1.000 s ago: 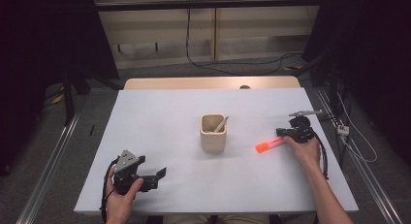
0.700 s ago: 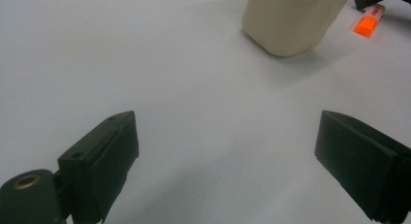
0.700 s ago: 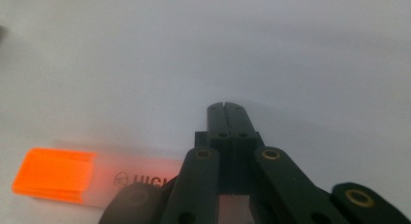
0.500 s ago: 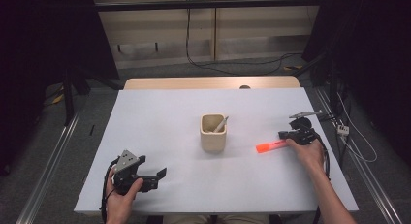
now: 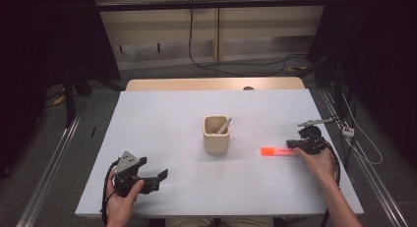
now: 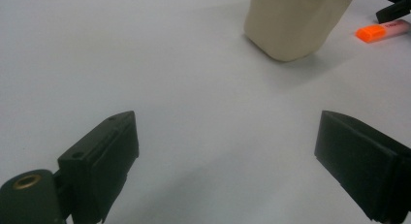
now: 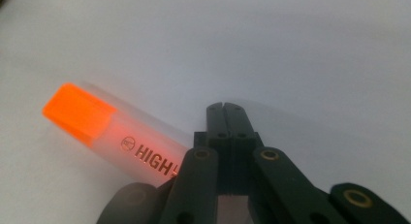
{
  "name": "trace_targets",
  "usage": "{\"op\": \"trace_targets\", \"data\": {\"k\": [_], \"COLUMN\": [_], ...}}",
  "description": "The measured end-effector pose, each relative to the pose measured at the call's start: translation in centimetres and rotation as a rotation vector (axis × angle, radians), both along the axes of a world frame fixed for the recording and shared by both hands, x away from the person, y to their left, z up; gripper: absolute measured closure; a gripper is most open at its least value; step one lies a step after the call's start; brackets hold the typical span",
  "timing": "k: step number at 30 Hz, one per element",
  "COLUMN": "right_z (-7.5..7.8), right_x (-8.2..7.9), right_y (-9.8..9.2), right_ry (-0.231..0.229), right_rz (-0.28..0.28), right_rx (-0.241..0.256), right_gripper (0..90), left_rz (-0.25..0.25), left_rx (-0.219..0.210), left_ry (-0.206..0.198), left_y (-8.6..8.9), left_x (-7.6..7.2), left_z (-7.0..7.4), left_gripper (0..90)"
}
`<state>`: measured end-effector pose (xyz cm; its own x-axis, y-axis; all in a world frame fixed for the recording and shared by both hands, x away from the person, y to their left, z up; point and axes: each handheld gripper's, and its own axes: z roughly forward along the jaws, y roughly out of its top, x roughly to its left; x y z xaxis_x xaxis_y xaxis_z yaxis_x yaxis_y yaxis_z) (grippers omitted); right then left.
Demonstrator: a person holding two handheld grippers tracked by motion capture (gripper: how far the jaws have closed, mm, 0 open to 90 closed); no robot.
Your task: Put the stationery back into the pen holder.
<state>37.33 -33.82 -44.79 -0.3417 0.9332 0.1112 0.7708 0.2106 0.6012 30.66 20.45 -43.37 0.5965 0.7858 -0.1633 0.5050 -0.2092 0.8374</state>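
Now the right gripper (image 5: 298, 145) has its jaws pressed together, holding the orange highlighter (image 5: 276, 151) at its back end, low over the table (image 5: 162, 114) to the right of the beige cup (image 5: 216, 135). To do this well, lift it level, turn the capped end down over the cup's mouth — clear of the pen (image 5: 224, 125) inside. Left gripper (image 5: 156, 178) rests released, jaws wide. Compared with a second ago, the highlighter has dropped lower and levelled — otherwise nothing has shifted.

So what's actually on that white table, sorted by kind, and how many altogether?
Beige cup: 1
Pale stick-like item standing in the cup: 1
Orange highlighter: 1
Hand-held claw tools: 2, left claw and right claw
Total: 5
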Motion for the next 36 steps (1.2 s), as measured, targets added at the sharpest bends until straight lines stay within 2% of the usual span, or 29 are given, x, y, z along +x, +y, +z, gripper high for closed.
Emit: {"op": "trace_targets", "data": {"k": [3,7,13,19,21,24,30,32,36], "right_z": [0.0,-0.1,0.2,0.1,0.5,1.0,0.9,1.2,1.4], "right_x": [-0.4,-1.0,-1.8,-2.3,-2.2,-2.3,-2.7,-2.8,-3.1], "right_y": [-0.1,-0.1,0.3,0.2,-0.1,-0.7,-0.5,-0.6,-0.8], "right_ry": [0.001,0.008,0.039,0.030,0.000,-0.042,-0.069,-0.090,-0.113], "right_rz": [0.006,0.021,0.026,0.033,0.026,0.021,0.040,0.043,0.038], "right_rx": [0.011,0.039,0.040,0.046,0.047,0.086,0.098,0.107,0.126], "right_gripper": [90.0,90.0,90.0,90.0,90.0,84.6,76.0,72.8,59.5], "left_rz": [-0.004,-0.015,-0.017,-0.017,-0.013,-0.013,-0.012,-0.013,-0.011], "left_rx": [0.003,0.036,0.037,0.031,0.036,0.035,0.034,0.028,0.028], "left_ry": [-0.003,-0.025,-0.017,-0.011,-0.006,-0.006,-0.004,-0.010,-0.010], "left_y": [0.0,-0.1,-0.2,-0.2,-0.2,-0.2,-0.2,-0.2,-0.1], "left_x": [0.0,-0.2,-0.1,0.0,0.1,0.1,0.0,0.0,0.0], "left_z": [0.0,0.1,0.0,0.0,0.0,0.0,0.0,0.0,0.0], "left_gripper": [8.6,8.7,8.7,8.7,8.7,8.7,8.7,8.7,8.7]}}
